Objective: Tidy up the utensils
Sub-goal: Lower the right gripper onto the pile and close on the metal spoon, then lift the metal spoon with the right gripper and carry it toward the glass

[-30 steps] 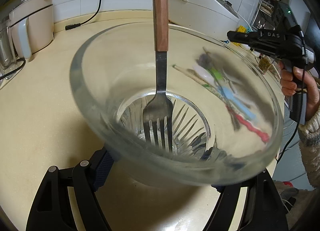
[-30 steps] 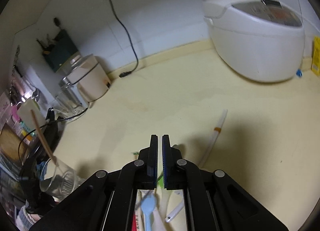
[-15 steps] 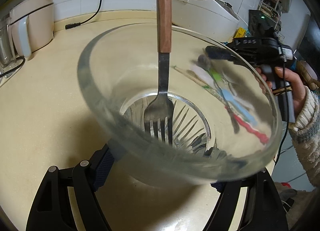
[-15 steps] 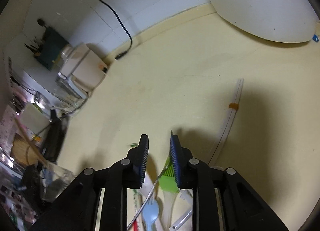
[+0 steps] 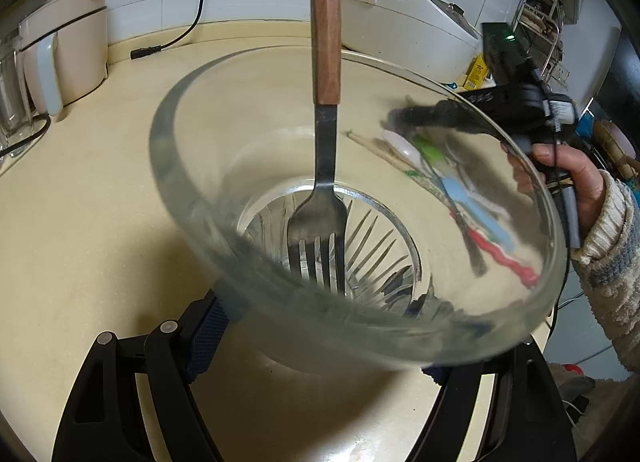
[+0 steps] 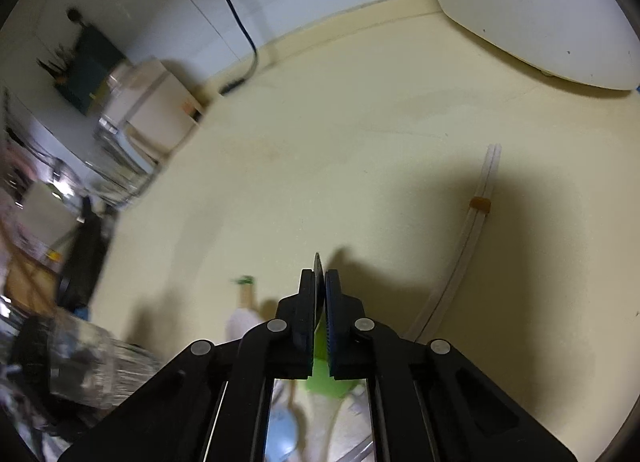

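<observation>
The right claw (image 6: 319, 286) has just been closing and is clamped on a thin dark utensil tip above the pile of plastic utensils (image 5: 460, 198) on the cream bench (image 5: 80, 202); a straight lift is advised so the neighbours are not dragged. The clear glass tumbler (image 5: 224, 246) is gripped by the left claw (image 5: 320, 336), tilted, with only a wooden-handled steel fork (image 5: 325, 166) inside.

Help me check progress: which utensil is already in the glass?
The wooden-handled fork, tines-down in the glass gripped by the left hand-held gripper; the other utensils lie on the counter.
</observation>
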The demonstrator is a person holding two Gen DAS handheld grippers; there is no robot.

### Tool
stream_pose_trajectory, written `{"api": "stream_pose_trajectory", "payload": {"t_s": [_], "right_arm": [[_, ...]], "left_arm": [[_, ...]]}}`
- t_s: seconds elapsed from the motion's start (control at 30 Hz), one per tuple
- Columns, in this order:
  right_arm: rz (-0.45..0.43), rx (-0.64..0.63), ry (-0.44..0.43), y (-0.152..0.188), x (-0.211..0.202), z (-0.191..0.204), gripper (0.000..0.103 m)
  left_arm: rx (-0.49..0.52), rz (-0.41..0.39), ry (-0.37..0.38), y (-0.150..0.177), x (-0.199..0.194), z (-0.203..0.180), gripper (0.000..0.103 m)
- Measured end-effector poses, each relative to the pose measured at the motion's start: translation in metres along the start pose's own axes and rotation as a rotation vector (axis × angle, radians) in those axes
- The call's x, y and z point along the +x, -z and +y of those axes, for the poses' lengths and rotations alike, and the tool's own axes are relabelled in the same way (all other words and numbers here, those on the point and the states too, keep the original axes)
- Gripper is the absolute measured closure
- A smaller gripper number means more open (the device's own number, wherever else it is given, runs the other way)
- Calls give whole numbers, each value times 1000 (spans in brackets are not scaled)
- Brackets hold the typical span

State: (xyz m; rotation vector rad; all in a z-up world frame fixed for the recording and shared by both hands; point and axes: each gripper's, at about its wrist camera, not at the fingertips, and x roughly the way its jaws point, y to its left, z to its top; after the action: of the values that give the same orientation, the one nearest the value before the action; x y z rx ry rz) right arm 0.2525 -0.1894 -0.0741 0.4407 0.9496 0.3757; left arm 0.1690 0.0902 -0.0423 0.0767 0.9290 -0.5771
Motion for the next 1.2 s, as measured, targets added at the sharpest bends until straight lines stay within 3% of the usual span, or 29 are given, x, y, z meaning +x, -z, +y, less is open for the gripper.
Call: {"api": "stream_pose_trajectory", "payload": {"t_s": [0.17,0.33,0.43,0.83,0.93,1.2], "right_arm": [[-59,-2,-117,-1,-30,9,99],[-29,-15,-54,-5,-25,11,96],[7,-11,-38,-4,-10,9,86],[59,-70,48,-7,29,14,88],[79,-37,2,-9,32,9,97],[44,104,-196,-1,17,-5,97]], "left_arm": [[3,1,-3,-1,1,0,21],[14,4,-20,0,1,-5,21],[14,5,-23,1,0,-7,21],[11,4,-17,2,-1,-7,20],[10,3,-16,3,-1,-8,19],[7,2,-13,3,-1,-8,19]]}}
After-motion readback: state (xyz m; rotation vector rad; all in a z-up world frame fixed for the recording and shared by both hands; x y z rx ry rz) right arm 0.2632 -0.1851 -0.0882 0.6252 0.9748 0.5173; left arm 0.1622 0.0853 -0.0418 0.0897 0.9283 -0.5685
